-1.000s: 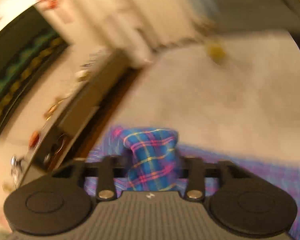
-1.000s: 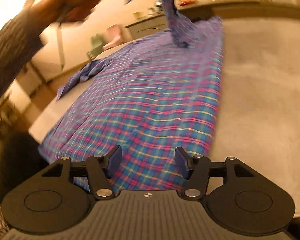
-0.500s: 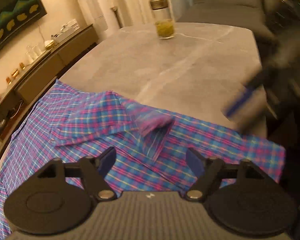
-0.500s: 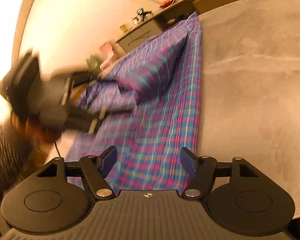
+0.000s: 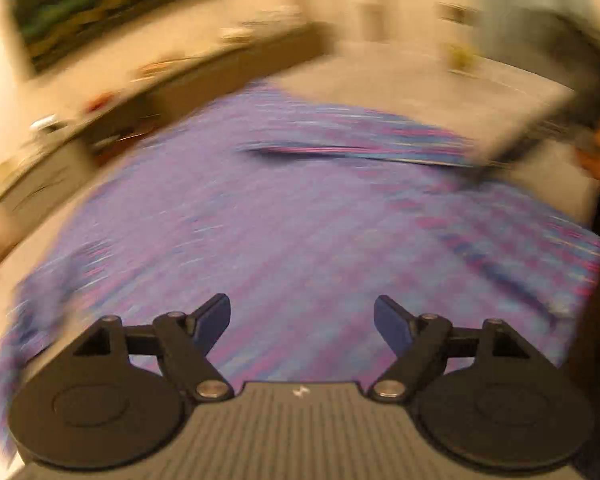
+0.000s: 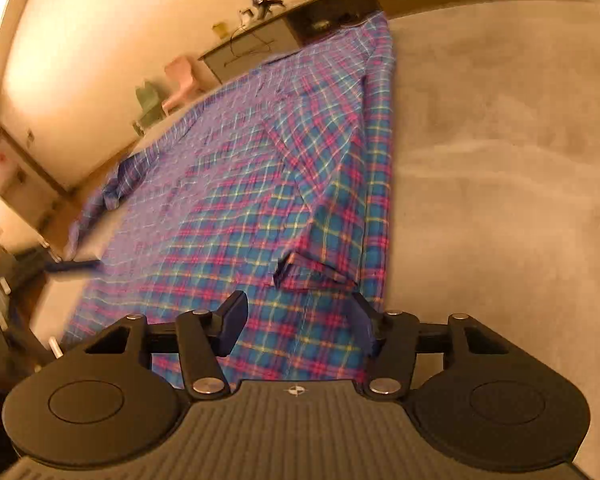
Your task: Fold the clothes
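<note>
**Both grippers hanging empty over the spread shirt**

The blue, pink and yellow plaid cotton shirt point(image 6: 260, 200) is lying flat on the grey stone-look tabletop point(image 6: 500, 160), one sleeve folded across its body. The left gripper point(image 5: 302, 320) is hovering with fingers spread wide, gripping nothing; that view is heavily blurred. The right gripper point(image 6: 300, 320) is likewise gaping wide and empty above the shirt's near edge.
</note>
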Tool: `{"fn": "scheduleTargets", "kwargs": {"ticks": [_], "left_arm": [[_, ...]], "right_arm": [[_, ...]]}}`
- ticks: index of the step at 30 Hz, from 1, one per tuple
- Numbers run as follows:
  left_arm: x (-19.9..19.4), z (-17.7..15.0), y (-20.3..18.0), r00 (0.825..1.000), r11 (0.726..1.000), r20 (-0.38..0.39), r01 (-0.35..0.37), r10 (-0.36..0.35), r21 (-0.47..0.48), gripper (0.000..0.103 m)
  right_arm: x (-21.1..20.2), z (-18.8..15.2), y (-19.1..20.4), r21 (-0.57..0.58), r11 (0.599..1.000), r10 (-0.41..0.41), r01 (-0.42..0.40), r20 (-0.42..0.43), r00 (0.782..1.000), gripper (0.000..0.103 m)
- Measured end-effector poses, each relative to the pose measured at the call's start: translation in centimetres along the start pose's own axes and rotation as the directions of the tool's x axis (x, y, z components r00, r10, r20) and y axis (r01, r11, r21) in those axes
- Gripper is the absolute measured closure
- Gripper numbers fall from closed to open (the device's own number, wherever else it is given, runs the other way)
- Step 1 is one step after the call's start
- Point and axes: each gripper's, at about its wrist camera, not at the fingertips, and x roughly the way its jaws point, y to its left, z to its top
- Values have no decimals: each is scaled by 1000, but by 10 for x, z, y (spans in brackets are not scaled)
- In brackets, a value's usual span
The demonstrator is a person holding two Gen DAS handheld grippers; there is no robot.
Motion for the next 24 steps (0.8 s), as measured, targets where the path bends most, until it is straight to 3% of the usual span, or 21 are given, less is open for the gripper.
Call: {"fn": "scheduleTargets", "kwargs": {"ticks": [2, 3, 4, 6, 8, 10, 12, 14, 15, 17, 18, 19, 20, 21, 23, 24], "left_arm": [[-14, -9, 48, 993, 985, 5, -118, 119, -123, 17], [-19, -14, 76, 982, 962, -5, -186, 188, -198, 14], [-21, -22, 109, 967, 922, -35, -252, 254, -295, 11], [-18, -40, 169, 929, 804, -128, -366, 348, -469, 11], [-12, -65, 214, 882, 691, -195, -459, 428, -558, 11], [-5, -87, 239, 851, 627, -247, -511, 463, -588, 18], [3, -94, 242, 855, 652, -235, -507, 462, -564, 17], [22, -87, 235, 870, 744, -222, -491, 440, -452, 17], [33, -84, 230, 864, 776, -215, -504, 456, -378, 17], [62, -82, 229, 827, 797, -243, -557, 507, -235, 18], [68, -82, 233, 821, 795, -239, -566, 518, -220, 19], [74, -83, 236, 815, 792, -235, -574, 530, -205, 26], [78, -84, 241, 817, 795, -232, -572, 528, -205, 44], [78, -84, 250, 851, 812, -229, -522, 473, -262, 54], [76, -84, 268, 909, 830, -213, -414, 357, -374, 100], [75, -84, 277, 934, 830, -199, -357, 298, -428, 102]], "right_arm": [[-9, 8, 21, -70, 997, -26, 27, 24, 999, 44], [-15, 14, 38, -132, 991, -22, 28, 43, 999, 42], [-22, 21, 57, -200, 980, -14, 26, 63, 998, 40], [-31, 35, 97, -323, 946, 24, 8, 95, 995, 27], [-36, 49, 138, -435, 900, 73, -18, 112, 991, 22], [-34, 60, 178, -515, 856, 121, -54, 99, 988, 19], [-22, 70, 211, -549, 829, 162, -104, 60, 985, 18], [-9, 80, 244, -578, 801, 201, -154, 17, 979, 18], [-1, 83, 258, -583, 794, 214, -174, 0, 977, 17], [16, 89, 279, -580, 787, 237, -211, -32, 971, 17], [27, 92, 286, -561, 796, 247, -229, -46, 968, 17], [38, 94, 290, -525, 813, 257, -252, -66, 964, 17], [50, 97, 293, -485, 830, 267, -276, -88, 960, 17], [61, 99, 296, -443, 846, 279, -298, -109, 954, 17], [83, 102, 292, -345, 879, 297, -329, -145, 944, 17], [91, 103, 290, -303, 889, 307, -343, -160, 938, 17]]}}
